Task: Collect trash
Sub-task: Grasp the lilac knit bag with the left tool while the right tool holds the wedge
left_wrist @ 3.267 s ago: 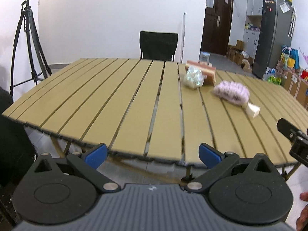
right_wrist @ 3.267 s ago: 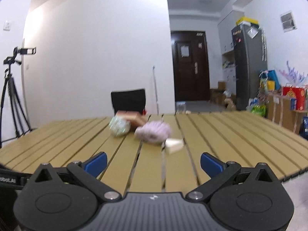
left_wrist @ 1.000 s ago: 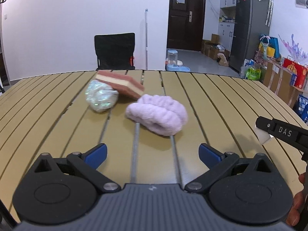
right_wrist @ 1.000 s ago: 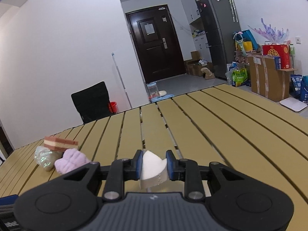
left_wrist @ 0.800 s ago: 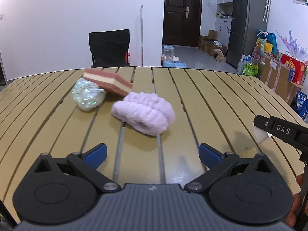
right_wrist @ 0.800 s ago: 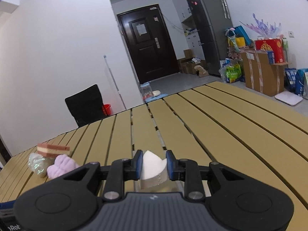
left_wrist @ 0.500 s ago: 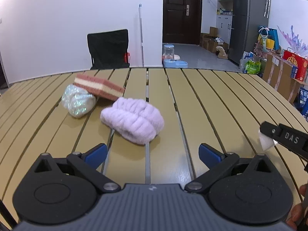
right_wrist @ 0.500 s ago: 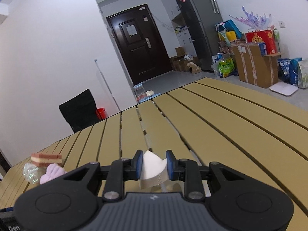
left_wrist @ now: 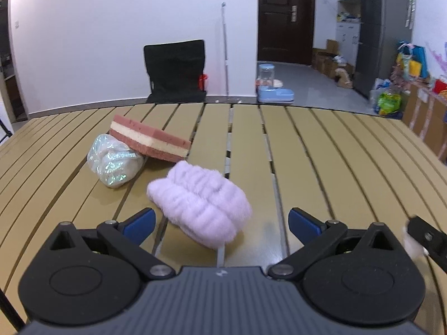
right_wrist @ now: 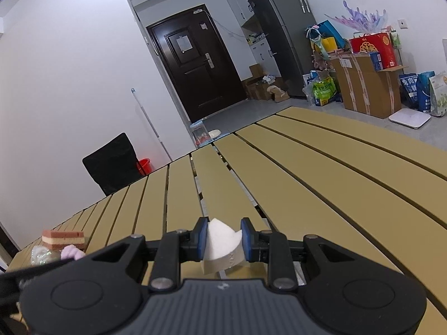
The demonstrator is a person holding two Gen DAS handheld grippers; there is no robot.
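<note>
My right gripper (right_wrist: 223, 236) is shut on a white foam wedge (right_wrist: 222, 241), held just above the slatted tan table (right_wrist: 321, 195). In the left wrist view my left gripper (left_wrist: 220, 219) stands open, its blue pads either side of a fluffy lilac cloth (left_wrist: 199, 206) that lies on the table (left_wrist: 335, 153) between and just beyond them, untouched. Behind the cloth sit a crumpled iridescent wrapper (left_wrist: 114, 162) and a pink-and-cream sponge (left_wrist: 149, 138) leaning on it. The right gripper's finger (left_wrist: 426, 236) with the white wedge (left_wrist: 412, 247) shows at the right edge.
A black chair (left_wrist: 174, 69) stands past the table's far edge, with a mop handle (left_wrist: 225, 47) against the wall. Cardboard boxes (right_wrist: 360, 83), bags and a white scale (right_wrist: 409, 117) crowd the floor to the right, near a fridge (right_wrist: 275, 28).
The left gripper has slid level toward the lilac cloth, which now sits larger between its pads. The right gripper rolled, tilting its view, and kept the wedge; its finger drifted toward the left view's edge.
</note>
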